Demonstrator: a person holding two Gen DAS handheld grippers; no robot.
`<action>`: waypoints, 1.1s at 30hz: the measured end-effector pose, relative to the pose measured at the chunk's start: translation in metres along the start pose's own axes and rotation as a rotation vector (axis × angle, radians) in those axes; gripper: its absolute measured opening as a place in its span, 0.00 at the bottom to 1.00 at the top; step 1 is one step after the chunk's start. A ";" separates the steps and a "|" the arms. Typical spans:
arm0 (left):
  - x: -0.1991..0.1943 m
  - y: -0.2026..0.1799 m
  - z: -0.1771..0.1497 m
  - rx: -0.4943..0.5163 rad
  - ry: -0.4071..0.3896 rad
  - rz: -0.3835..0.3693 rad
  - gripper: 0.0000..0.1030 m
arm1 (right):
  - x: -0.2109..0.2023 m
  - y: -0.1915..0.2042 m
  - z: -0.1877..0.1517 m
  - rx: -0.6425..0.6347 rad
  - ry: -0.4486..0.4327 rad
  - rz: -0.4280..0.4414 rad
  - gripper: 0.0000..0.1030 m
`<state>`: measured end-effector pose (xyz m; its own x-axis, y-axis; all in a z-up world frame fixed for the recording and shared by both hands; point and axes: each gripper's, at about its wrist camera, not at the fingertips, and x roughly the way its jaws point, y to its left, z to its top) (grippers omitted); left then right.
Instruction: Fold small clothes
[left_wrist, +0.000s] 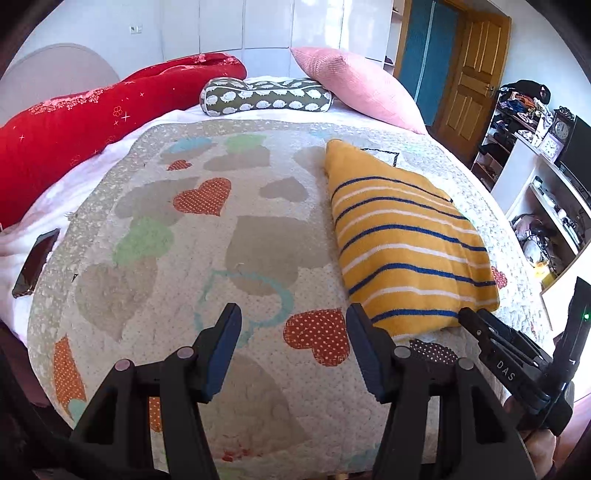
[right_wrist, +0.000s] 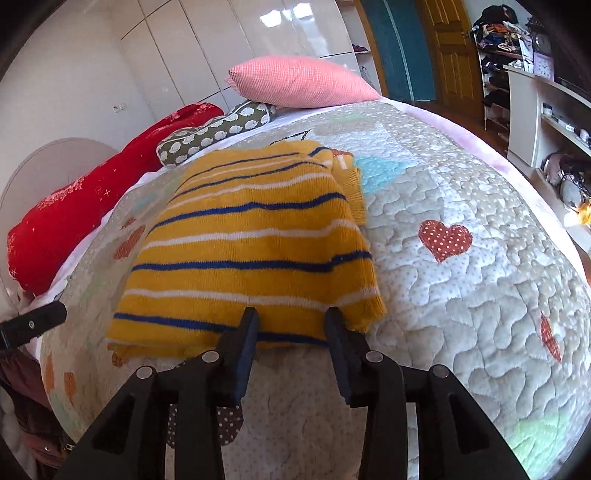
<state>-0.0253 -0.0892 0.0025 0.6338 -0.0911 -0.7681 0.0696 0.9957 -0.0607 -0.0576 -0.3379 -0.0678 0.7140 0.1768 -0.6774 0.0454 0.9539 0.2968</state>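
The yellow striped sweater lies folded on the bed. Right gripper, jaws apart at its near edge; left gripper empty, jaws apart. Next likely: grip the edge for 1 more fold.

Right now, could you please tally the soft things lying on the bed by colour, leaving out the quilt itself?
Red: 1, the bolster
Pink: 1, the pillow
Green with white print: 1, the cushion
Yellow with stripes: 1, the folded sweater
Total: 4
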 end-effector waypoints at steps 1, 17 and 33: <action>-0.001 -0.001 -0.001 0.003 -0.002 0.004 0.56 | 0.000 0.000 -0.001 -0.003 0.007 -0.001 0.44; -0.001 -0.003 -0.007 0.006 0.016 0.015 0.57 | 0.002 0.029 -0.036 -0.204 -0.047 -0.118 0.74; 0.029 0.010 0.018 -0.049 0.062 -0.092 0.59 | -0.044 -0.012 -0.022 -0.139 -0.019 -0.056 0.77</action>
<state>0.0082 -0.0823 -0.0090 0.5776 -0.1822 -0.7957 0.0866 0.9830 -0.1622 -0.1050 -0.3517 -0.0561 0.7265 0.1192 -0.6768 -0.0109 0.9867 0.1620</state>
